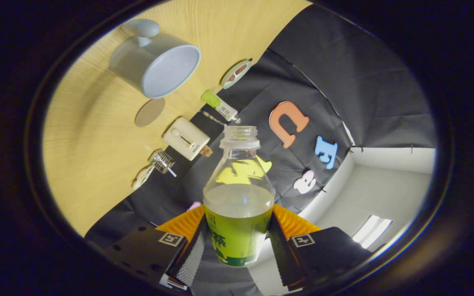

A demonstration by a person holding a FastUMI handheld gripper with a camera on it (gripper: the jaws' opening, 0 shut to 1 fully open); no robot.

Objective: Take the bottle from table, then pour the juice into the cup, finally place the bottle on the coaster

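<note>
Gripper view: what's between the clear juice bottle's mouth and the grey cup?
A small green-capped tube lies between the clear juice bottle, clamped in the gripper, and grey cup.

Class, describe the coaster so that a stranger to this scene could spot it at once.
Start at the wooden table. Find the large pale mug and the cream box with a dial; the coaster lies between them. It alone is a flat brown disc with nothing on it.

Readable text is scant. Bottle [238, 197] has a green label [237, 242] with large pale characters, cut off by the fingers gripping it, not legible. Small tube [219, 106] on the table [89, 164] has a white label, print too tiny to read. Each finger carries a square marker tag [171, 239], a pattern and no text.
</note>
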